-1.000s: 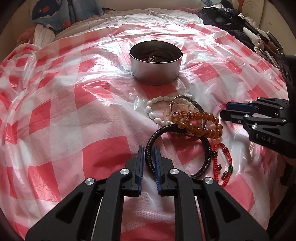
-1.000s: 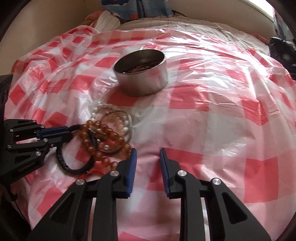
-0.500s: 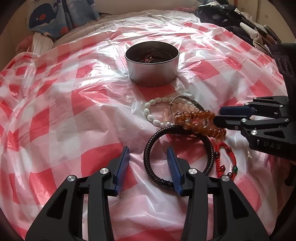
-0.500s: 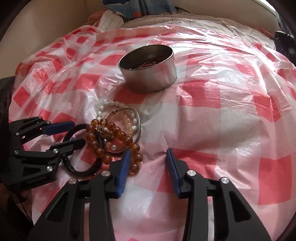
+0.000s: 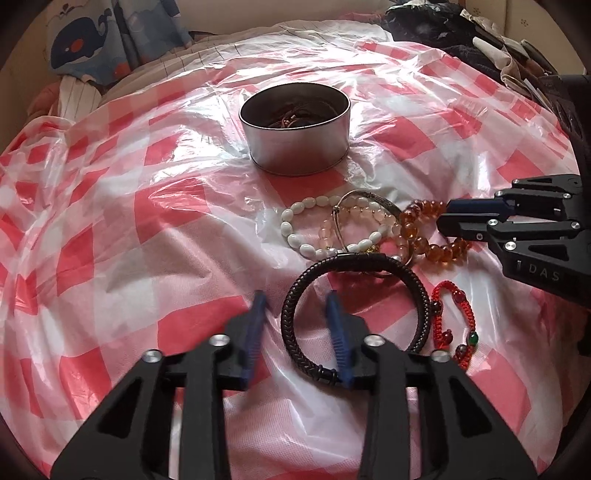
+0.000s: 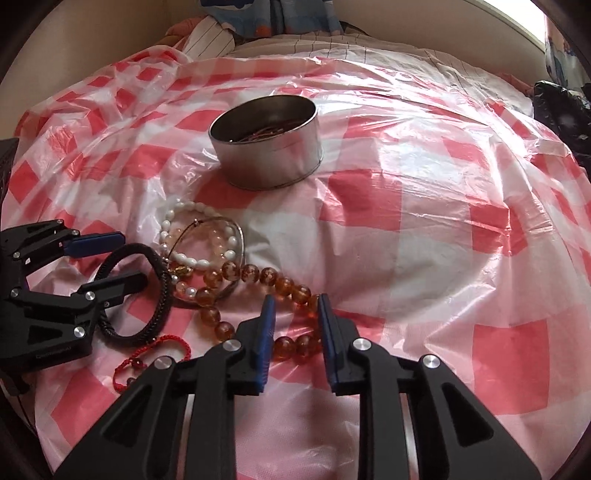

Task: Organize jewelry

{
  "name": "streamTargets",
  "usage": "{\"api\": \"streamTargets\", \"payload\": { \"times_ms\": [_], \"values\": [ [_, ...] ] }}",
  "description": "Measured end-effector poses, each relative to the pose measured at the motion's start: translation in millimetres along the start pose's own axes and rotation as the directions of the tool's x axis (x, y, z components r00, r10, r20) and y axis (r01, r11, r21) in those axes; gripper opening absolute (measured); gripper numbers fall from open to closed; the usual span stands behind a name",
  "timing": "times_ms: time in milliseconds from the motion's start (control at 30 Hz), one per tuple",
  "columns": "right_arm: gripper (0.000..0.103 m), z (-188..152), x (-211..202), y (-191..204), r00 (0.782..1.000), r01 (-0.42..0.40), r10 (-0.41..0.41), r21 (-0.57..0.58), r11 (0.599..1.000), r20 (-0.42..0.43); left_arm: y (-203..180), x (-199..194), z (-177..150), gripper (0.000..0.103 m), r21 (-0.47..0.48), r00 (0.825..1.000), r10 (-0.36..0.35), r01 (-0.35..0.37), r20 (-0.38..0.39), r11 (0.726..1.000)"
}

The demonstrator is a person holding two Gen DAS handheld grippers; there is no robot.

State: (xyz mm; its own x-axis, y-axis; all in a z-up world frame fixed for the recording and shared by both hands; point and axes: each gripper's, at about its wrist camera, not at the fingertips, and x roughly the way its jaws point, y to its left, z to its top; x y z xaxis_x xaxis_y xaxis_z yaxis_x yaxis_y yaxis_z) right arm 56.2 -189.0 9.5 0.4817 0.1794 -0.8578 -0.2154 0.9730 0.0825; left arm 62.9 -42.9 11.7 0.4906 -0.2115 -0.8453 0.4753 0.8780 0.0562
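My left gripper (image 5: pixel 295 299) straddles the near-left arc of the black braided bracelet (image 5: pixel 417 284). Its jaws are closing, and a gap still shows on both sides of the cord. In the right wrist view my right gripper (image 6: pixel 295 301) is shut on the amber bead bracelet (image 6: pixel 255 273). That strand trails left to the pile. There a white bead bracelet (image 5: pixel 291 236), a pale pink bead one (image 5: pixel 365 212) and a metal bangle (image 5: pixel 373 195) overlap. Beside the black bracelet lies a red cord bracelet (image 5: pixel 469 314). A round metal tin (image 5: pixel 295 147) with jewelry inside stands behind the pile.
Everything lies on a crinkled red-and-white checked plastic sheet (image 5: pixel 110 221) over a soft bed. A whale-print cloth (image 5: pixel 85 48) is bunched at the back left. Dark clothes (image 5: pixel 461 33) are heaped at the back right.
My left gripper let go of the black bracelet, opened wide, and is now narrower around it. My right gripper closed in on the amber beads, and the strand has shifted out of the pile toward it.
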Motion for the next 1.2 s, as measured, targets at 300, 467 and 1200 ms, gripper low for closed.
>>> {"api": "streamTargets", "payload": {
  "times_ms": [300,467,1200],
  "values": [
    [0.000,5,-33,-2,0.985,-0.079,0.071,0.044,0.996,0.155,19,-36,8,0.007,-0.100,0.990,-0.069,0.082,0.120,0.992],
    [0.058,10,-31,-4,0.988,-0.023,0.016,0.046,0.999,0.154,23,-28,9,0.008,-0.114,0.993,-0.070,0.081,0.096,0.990],
    [0.012,27,-61,-6,0.946,-0.142,0.111,0.080,0.987,0.305,34,-36,35,0.008,-0.244,0.974,-0.089,0.141,0.210,0.960]
  ]
}}
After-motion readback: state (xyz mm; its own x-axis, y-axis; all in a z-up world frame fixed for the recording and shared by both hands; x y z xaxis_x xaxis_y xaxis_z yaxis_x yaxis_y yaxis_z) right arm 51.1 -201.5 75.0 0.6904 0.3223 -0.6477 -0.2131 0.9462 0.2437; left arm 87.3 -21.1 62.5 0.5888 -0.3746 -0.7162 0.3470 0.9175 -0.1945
